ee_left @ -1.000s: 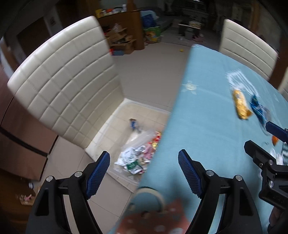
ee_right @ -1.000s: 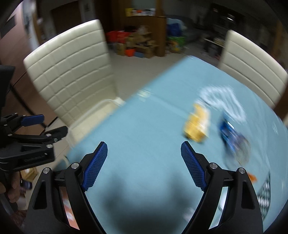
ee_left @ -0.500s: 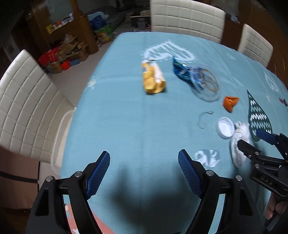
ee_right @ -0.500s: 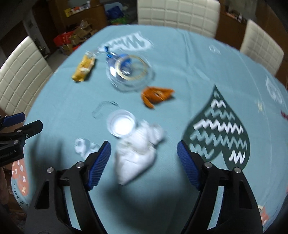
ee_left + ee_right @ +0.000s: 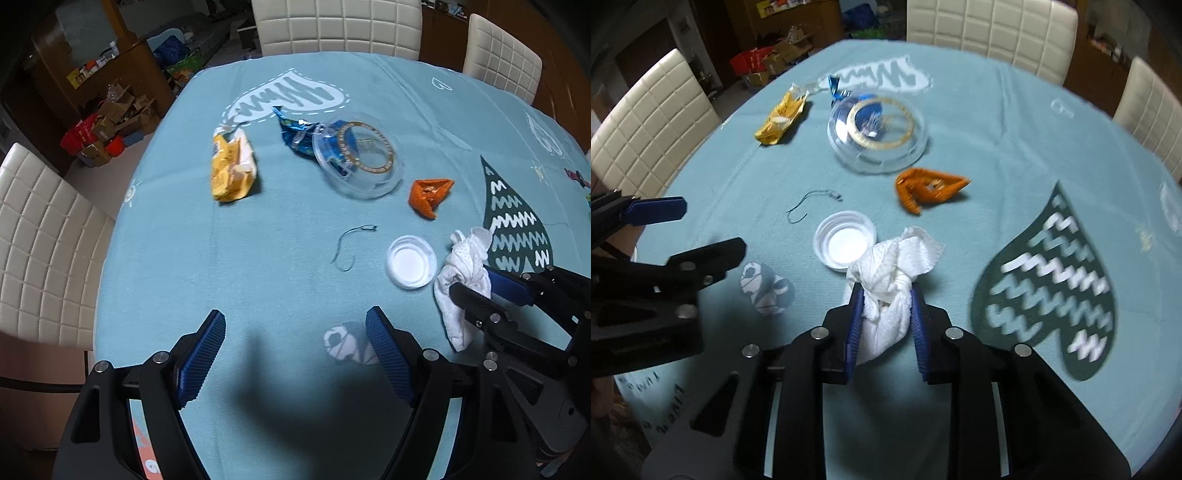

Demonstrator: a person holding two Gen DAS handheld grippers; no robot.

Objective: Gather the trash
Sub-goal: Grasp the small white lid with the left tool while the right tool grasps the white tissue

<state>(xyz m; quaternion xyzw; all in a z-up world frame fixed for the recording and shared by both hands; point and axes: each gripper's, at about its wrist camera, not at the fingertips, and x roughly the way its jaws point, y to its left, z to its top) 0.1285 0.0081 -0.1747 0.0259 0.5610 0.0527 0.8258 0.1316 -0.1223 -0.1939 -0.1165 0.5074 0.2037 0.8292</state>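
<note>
Right gripper (image 5: 886, 314) jaws just closing, now pinching crumpled white tissue (image 5: 894, 273) lying on the table (image 5: 997, 129), blue pads pressing its sides. Tissue touching white plastic lid (image 5: 845, 243) just beside it. Left gripper (image 5: 295, 354) jaws spreading wide, holding nothing, hovering over bare blue cloth near a small printed motif (image 5: 345, 341). Lying farther out: thin dark string (image 5: 349, 245), orange wrapper (image 5: 430, 194), clear round container lid (image 5: 356, 157) overlapping blue foil wrapper (image 5: 293, 131), yellow snack bag (image 5: 232, 168) well apart to the left. Standing around the table: cream quilted chairs (image 5: 48, 243).
</note>
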